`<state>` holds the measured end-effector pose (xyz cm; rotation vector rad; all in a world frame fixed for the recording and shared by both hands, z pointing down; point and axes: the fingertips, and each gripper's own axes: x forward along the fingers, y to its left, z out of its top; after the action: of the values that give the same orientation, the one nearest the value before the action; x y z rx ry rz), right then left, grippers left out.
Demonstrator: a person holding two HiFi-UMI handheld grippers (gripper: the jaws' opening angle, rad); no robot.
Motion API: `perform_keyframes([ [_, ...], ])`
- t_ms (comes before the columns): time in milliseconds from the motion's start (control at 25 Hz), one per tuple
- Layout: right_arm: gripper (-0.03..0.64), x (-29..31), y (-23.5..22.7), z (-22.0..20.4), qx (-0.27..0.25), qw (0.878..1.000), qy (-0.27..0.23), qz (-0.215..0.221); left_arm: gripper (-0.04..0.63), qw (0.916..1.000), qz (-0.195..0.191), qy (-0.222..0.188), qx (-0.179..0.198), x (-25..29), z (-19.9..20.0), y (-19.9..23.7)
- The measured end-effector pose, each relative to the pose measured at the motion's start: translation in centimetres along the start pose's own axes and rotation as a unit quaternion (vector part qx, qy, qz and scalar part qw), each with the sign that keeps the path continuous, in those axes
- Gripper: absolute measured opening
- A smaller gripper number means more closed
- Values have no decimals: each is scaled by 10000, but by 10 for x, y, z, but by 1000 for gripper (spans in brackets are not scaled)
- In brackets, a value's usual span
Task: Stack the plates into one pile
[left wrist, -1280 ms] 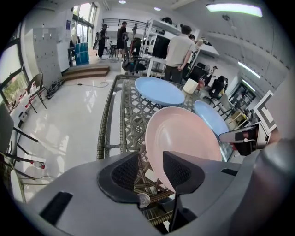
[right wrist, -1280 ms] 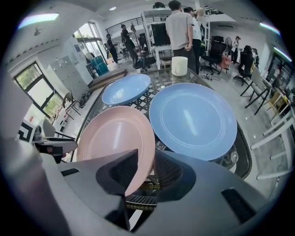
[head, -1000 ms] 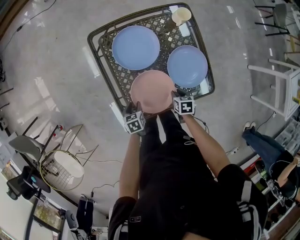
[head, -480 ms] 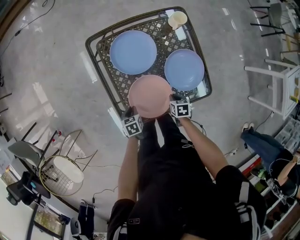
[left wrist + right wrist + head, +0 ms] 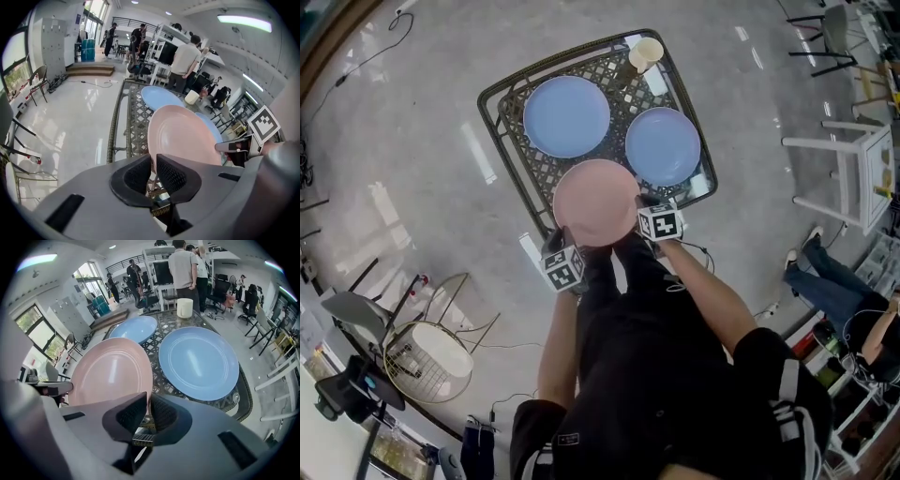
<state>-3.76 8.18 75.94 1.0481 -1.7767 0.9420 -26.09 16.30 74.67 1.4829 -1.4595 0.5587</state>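
Observation:
A pink plate [image 5: 595, 202] hangs just above the near edge of the lattice table [image 5: 512, 91]. My left gripper [image 5: 560, 249] has just closed on its left rim, and my right gripper [image 5: 652, 211] has just closed on its right rim. In the left gripper view the pink plate [image 5: 183, 136] rises from between the left gripper's [image 5: 153, 169] pads. In the right gripper view the pink plate [image 5: 112, 373] sits in the right gripper's [image 5: 147, 409] pinch. Two blue plates lie on the table: one far left [image 5: 566, 116], one right [image 5: 662, 146].
A cream cup [image 5: 646, 52] stands at the table's far corner. A wire chair with a white seat [image 5: 427, 349] is on the floor to the left. White furniture [image 5: 853, 173] stands at the right. Several people [image 5: 185, 263] stand beyond the table.
Both grippers went from open beside the pink plate to shut on its rim. The plate has since lifted a little off the table.

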Motion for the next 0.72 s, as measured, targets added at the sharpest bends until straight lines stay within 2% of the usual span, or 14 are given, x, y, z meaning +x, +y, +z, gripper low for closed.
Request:
perform_keyframes([
  [160, 28, -16, 1, 19, -86, 9998, -175, -12, 46, 9996, 9, -265, -112, -16, 15, -8],
  [360, 25, -37, -5, 46, -129, 9991, -415, 15, 48, 9991, 12, -411, -126, -30, 28, -24],
  [720, 25, -58, -62, 67, -272, 9972, -640, 268, 44, 9972, 65, -700, -264, -25, 50, -87],
])
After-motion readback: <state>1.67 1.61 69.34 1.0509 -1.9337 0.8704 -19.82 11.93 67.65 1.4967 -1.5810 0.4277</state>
